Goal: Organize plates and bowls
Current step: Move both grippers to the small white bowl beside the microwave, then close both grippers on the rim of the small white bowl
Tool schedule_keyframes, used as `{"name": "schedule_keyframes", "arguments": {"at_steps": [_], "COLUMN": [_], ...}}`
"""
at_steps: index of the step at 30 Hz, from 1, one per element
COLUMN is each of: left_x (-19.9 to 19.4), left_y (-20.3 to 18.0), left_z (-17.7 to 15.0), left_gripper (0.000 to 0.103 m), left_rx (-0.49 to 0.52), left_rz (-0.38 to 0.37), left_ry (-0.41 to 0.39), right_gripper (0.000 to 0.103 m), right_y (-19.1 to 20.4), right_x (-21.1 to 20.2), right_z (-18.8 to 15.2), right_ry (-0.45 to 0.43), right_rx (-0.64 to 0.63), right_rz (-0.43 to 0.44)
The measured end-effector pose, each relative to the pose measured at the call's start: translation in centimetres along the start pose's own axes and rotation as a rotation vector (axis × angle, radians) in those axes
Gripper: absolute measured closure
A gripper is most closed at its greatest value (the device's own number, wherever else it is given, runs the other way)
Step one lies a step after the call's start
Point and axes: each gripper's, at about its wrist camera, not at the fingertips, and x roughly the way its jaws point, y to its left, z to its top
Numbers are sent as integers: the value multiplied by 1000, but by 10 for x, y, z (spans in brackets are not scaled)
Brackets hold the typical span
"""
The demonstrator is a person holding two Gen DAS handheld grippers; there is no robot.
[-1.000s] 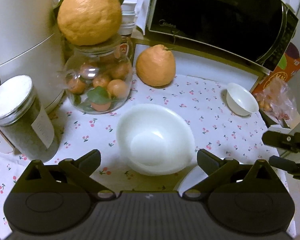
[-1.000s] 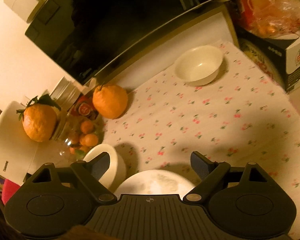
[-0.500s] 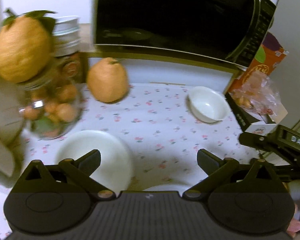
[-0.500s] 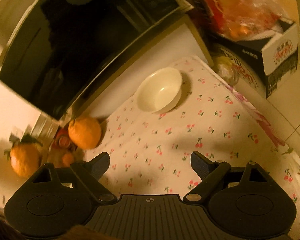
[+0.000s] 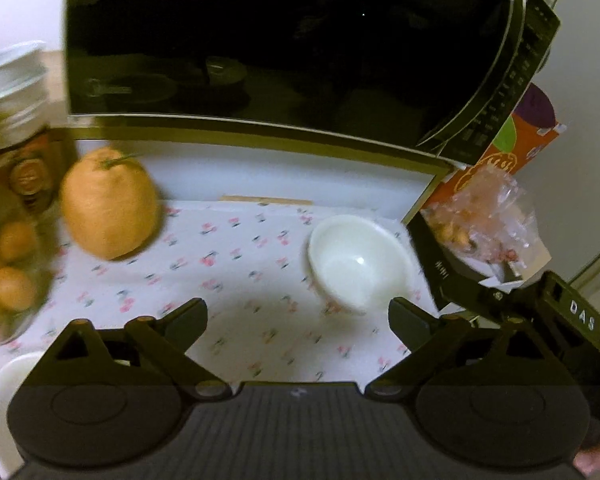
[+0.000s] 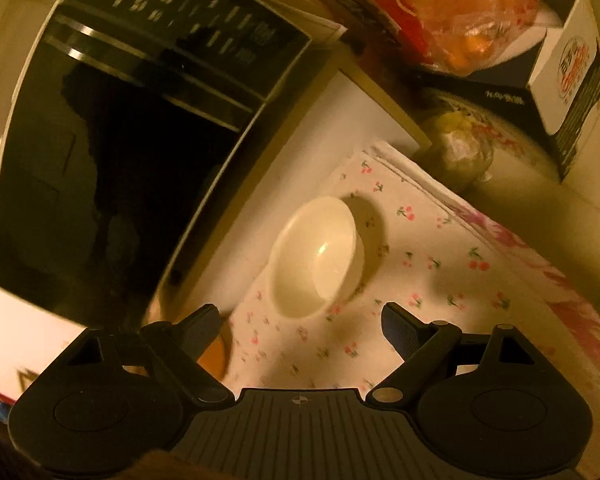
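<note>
Progress on the task is judged to be slight, since no stacking or grouping of crockery is shown. One small white glossy bowl (image 5: 360,264) is seen sitting alone on the white cloth printed with small red cherries (image 5: 240,280), toward the far right of the cloth, just in front of the large black glass-fronted microwave oven (image 5: 280,40) and close beside the dark cardboard box holding a crinkled clear plastic bag of orange snacks (image 5: 484,220). A second, larger white dish (image 5: 4,392) is only partly seen at the near left edge of the left view; whether it is a plate or a bowl cannot be told. The two pieces are well apart, so bringing them together is judged to be what remains. The left gripper (image 5: 298,316) is held wide apart with nothing between its jaws; its jaws have just been closing a little, with only bare cloth below them. The right gripper (image 6: 300,320) is likewise spread wide and empty, and the small bowl is framed just beyond its tips in the right view, not touched. A large orange citrus fruit with a stalk (image 5: 110,208) is set on the far left of the cloth, beside a clear glass jar of small oranges (image 5: 4,276), neither of which is judged to belong to the sorting.
</note>
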Motion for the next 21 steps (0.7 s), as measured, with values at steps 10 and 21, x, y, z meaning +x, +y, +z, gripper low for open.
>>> {"name": "schedule_keyframes", "arguments": {"at_steps": [10, 21], "left_x": [49, 76], "left_y": [-14, -14], "left_z": [15, 18], "left_gripper": [40, 67], "left_rx": [20, 10], "left_rz": [-41, -27], "left_ry": [9, 1], "right_gripper": [19, 59], "right_y": [-21, -37], "right_x": [27, 40], "right_z": [9, 12], "right_ry": [-2, -30], "right_rx": [74, 132], "right_rz": [58, 52]}}
